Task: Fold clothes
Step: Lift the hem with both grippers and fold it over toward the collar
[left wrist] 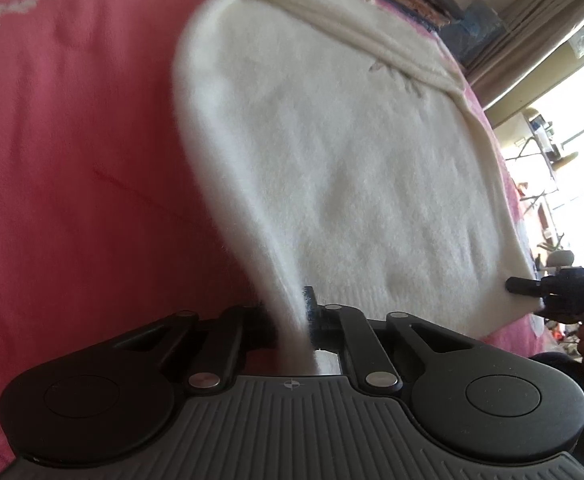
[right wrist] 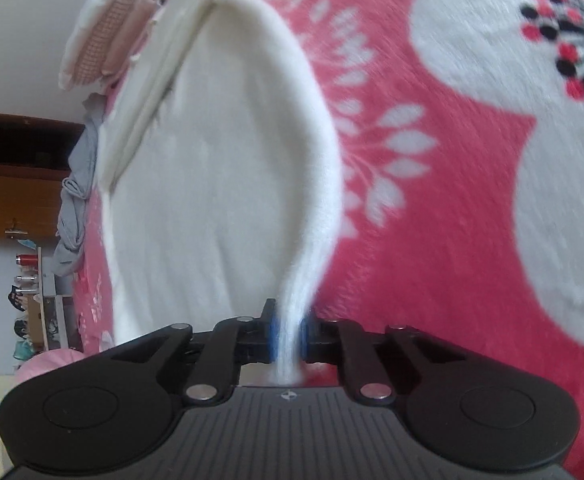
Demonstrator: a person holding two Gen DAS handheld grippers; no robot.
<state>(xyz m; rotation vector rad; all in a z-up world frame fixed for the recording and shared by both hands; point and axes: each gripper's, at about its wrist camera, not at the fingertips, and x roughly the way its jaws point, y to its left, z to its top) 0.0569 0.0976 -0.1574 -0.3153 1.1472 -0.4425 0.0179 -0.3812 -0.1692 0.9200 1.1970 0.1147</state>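
Note:
A fluffy white sweater (left wrist: 332, 168) lies spread on a pink blanket (left wrist: 71, 140). My left gripper (left wrist: 292, 316) is shut on the sweater's near left edge, and the fabric rises from its jaws in a taut ridge. The right gripper (left wrist: 520, 285) shows at the right edge of the left wrist view, at the sweater's other near corner, with a hand behind it. In the right wrist view the white sweater (right wrist: 219, 168) runs away from my right gripper (right wrist: 289, 328), whose blue pads (right wrist: 273, 332) pinch a bunched strip of its right edge.
The pink blanket (right wrist: 432, 208) carries white leaf prints and large white patches. A grey garment (right wrist: 71, 216) lies at the bed's far left edge. Folded cloth (right wrist: 103, 28) is stacked beyond the sweater. A window and curtain (left wrist: 532, 40) stand at the right.

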